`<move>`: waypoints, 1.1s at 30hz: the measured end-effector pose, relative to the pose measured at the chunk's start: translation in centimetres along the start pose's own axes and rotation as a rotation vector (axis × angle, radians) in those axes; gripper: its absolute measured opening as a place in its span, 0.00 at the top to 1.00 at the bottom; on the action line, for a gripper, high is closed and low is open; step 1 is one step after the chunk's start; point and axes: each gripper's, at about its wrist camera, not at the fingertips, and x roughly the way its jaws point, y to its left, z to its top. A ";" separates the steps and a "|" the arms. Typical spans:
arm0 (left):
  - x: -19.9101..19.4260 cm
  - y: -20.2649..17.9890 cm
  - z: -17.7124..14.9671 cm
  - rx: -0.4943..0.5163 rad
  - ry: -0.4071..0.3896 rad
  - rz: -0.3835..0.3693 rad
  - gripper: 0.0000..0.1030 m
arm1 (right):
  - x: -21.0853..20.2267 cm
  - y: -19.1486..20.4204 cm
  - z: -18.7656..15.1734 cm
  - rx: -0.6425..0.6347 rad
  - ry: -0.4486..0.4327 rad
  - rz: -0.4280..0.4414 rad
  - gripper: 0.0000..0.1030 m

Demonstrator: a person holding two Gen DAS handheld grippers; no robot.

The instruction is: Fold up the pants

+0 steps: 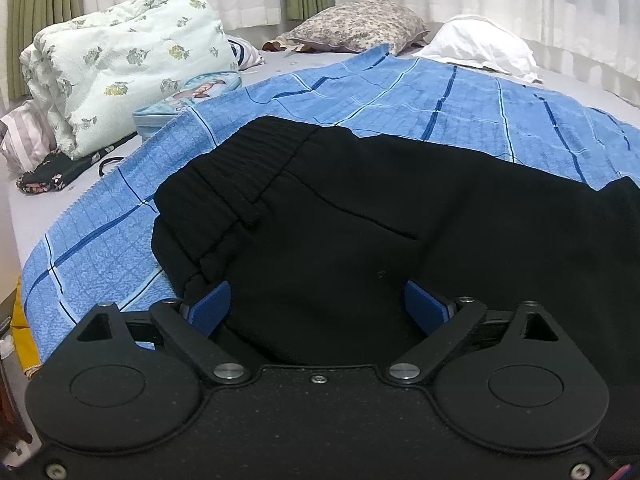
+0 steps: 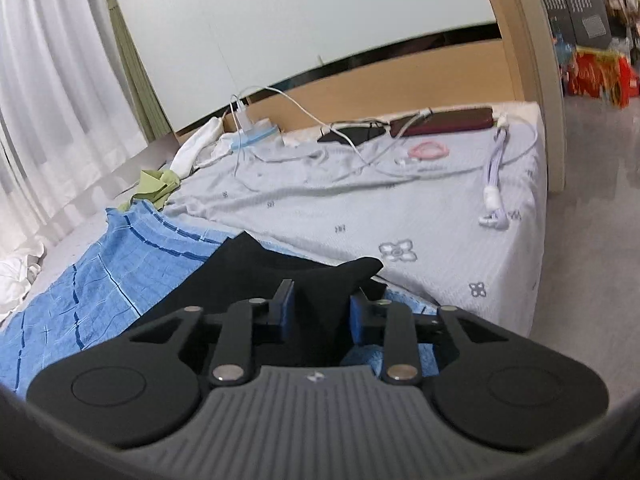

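Left gripper [image 1: 318,306], fingers spread wide, straddles the near edge of the black pants [image 1: 360,220] without pinching; waistband [image 1: 248,168] lies ahead-left. Right gripper [image 2: 320,306], jaws narrowed, pinches a raised fold at the opposite end [image 2: 352,270], the long axis crosswise on the blue blanket [image 1: 460,92].

pants [image 1: 360,208] run off the right edge in left wrist view, hem hidden; right gripper [image 2: 322,306] pad contact on fabric unclear, background shelves [image 2: 580,12] blurred.

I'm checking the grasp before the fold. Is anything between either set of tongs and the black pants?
Nothing visible. The black fabric pants lie directly between the left tongs and the right tongs, on the blue checked blanket.
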 end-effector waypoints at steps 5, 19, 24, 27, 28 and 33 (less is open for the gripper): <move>0.1 -0.2 0.1 0.005 0.002 0.006 0.06 | 1.4 -0.4 0.2 0.007 0.003 -0.045 0.76; 0.1 -0.2 0.1 0.006 0.000 0.010 0.05 | -0.3 -2.2 -1.2 0.039 0.019 -0.032 0.48; 0.1 -0.2 0.1 0.007 0.001 0.010 0.05 | 0.2 -1.9 -1.3 0.001 0.062 0.031 0.41; 0.1 -0.2 0.1 0.005 0.000 0.010 0.05 | 1.5 -1.9 -0.7 0.013 0.077 0.061 0.40; 0.1 -0.3 0.1 0.006 0.000 0.010 0.05 | 2.0 -2.0 -0.4 0.026 0.078 0.067 0.40; 0.1 -0.3 0.1 0.007 -0.001 0.011 0.05 | 4.2 -1.9 0.6 0.014 0.083 0.103 0.40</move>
